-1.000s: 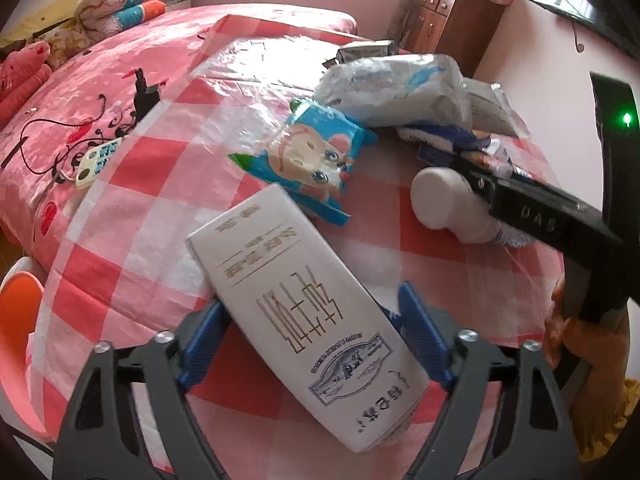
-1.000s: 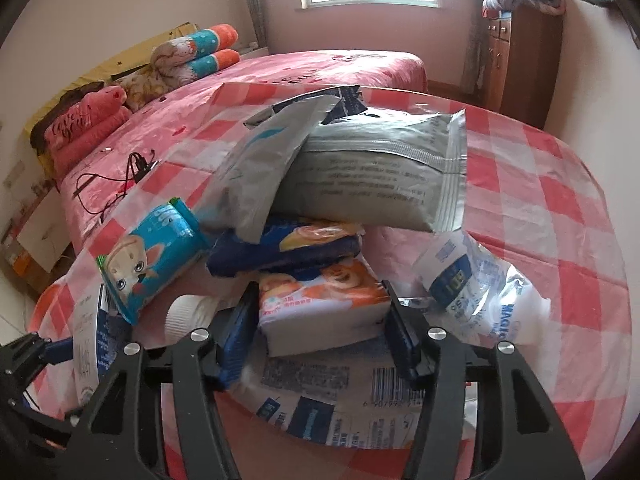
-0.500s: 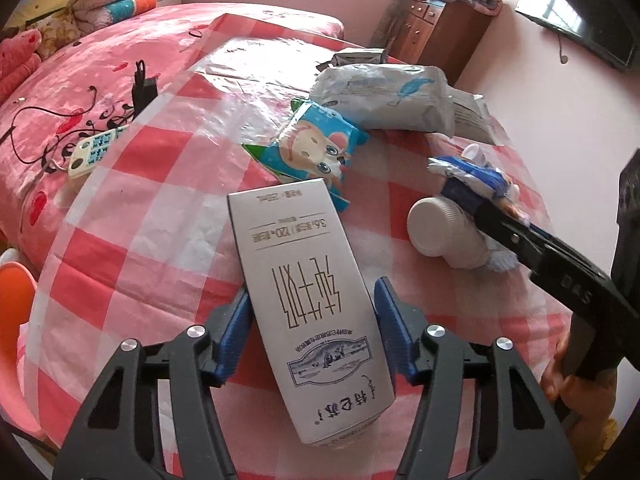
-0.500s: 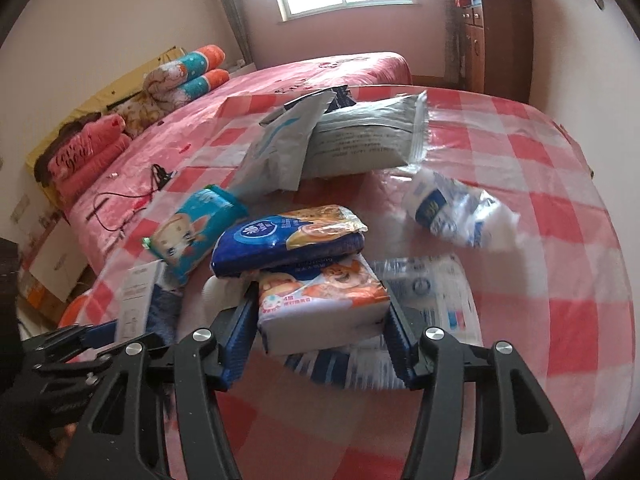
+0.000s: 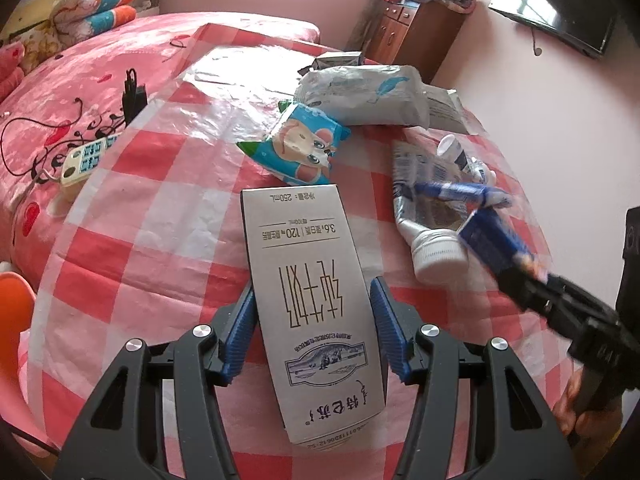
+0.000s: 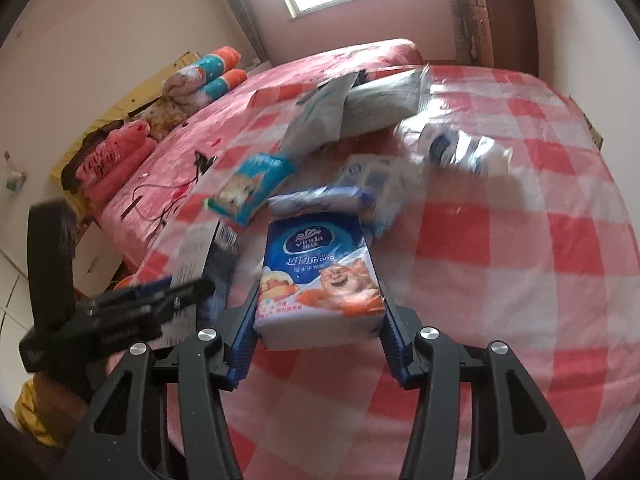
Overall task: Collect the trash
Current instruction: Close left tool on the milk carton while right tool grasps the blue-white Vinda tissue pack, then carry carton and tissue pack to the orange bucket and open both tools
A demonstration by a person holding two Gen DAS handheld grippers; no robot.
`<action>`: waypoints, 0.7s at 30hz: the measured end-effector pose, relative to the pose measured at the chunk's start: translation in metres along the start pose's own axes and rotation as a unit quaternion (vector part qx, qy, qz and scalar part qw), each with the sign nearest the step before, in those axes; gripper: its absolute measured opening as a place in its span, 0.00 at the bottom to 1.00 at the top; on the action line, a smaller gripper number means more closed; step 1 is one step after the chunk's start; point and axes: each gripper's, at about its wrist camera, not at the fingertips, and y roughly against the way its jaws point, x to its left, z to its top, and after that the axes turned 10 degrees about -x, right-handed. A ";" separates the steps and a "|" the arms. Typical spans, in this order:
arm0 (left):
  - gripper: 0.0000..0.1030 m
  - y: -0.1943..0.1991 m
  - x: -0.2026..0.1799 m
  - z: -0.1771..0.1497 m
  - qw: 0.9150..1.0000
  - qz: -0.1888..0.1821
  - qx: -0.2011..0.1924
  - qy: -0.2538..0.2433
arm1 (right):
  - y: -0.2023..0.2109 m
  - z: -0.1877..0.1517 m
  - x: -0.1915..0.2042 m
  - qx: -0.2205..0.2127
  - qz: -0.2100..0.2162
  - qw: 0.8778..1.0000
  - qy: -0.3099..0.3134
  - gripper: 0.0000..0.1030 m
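Since a second ago the white rectangular milk carton (image 5: 308,300) has turned from a slant to lie straight along the left claw (image 5: 310,320), whose blue ribbed pads press its two long sides, and the right claw (image 6: 318,320) has come up off the pile with the blue-and-orange soft plastic tissue pack (image 6: 318,280) clamped between its pads; the dark blue packet that lay on top of that pack earlier is no longer on it. In the left wrist view the right claw shows blurred at the right edge with the pack seen as a blue smear. Both held things hang above the round desk (image 5: 160,200), which is covered by a glossy red-and-white checked plastic cloth. On it lie a light blue crinkly snack bag with a cartoon face (image 5: 300,148), a large pale grey puffed foil bag (image 5: 364,94) behind it, and a crushed clear plastic bottle with a white ribbed cap (image 5: 434,240) beside the carton. Just beyond the desk is a bed with a pink flowered cover (image 5: 80,80), carrying a white remote control with blue buttons (image 5: 86,160), a black cable and rolled teal-and-orange quilts (image 5: 100,8). A dark wooden cabinet (image 5: 408,28) stands against the pink wall, with folded blankets on top, and a window sits above the bed.
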 end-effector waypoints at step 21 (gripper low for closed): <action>0.55 0.056 0.053 0.008 0.997 0.013 -0.072 0.037 | -0.017 0.005 0.079 0.034 0.098 0.994 0.017 0.52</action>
